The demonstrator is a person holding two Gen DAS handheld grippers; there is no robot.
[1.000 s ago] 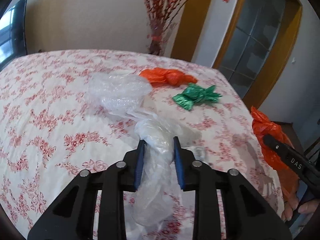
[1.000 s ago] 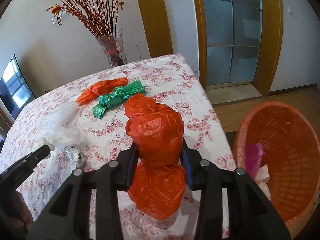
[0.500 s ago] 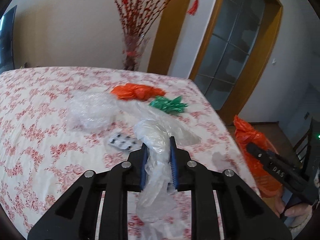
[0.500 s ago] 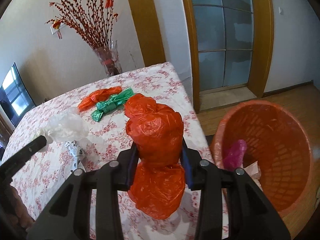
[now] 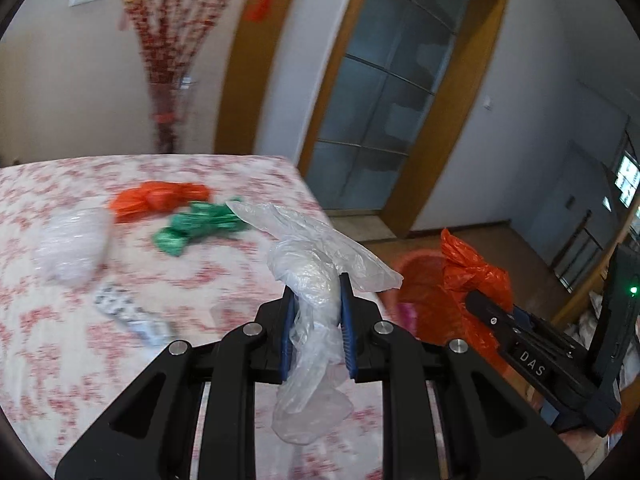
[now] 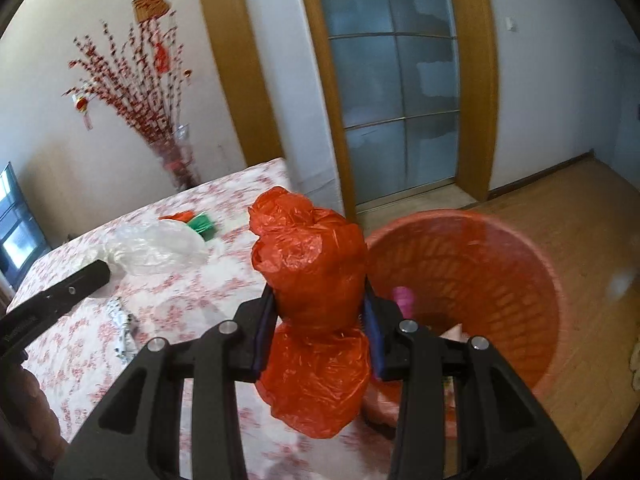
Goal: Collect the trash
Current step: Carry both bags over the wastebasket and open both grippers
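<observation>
The crumpled clear plastic bag [image 5: 316, 312] is thin, wrinkled and see-through, with a loose flap spreading above the blue pads and a limp tail hanging below them. The left gripper [image 5: 317, 312] is clamped on its middle, jaws narrowed to the width of the bunched film, and holds it lifted above the right edge of the floral-clothed table [image 5: 52, 344]. The knotted orange plastic bag [image 6: 316, 280] is glossy and creased, bulging above and below the pads. The right gripper [image 6: 318, 316] is closed tight on its waist and holds it in the air just off the table's right edge, beside the rim of the round orange mesh waste basket [image 6: 500, 280] that stands on the wooden floor.

On the table lie four loose pieces: one twisted orange bag [image 5: 156, 198] near the far edge, one crumpled green foil wrapper [image 5: 192, 228] touching it, one clear bubble-wrap bundle [image 5: 72, 248] toward the left, and one flat white-and-grey printed packet [image 5: 132, 316] near the middle, which is too blurred to identify more closely. The basket holds a pink scrap [image 6: 404, 300] and some pale paper.
</observation>
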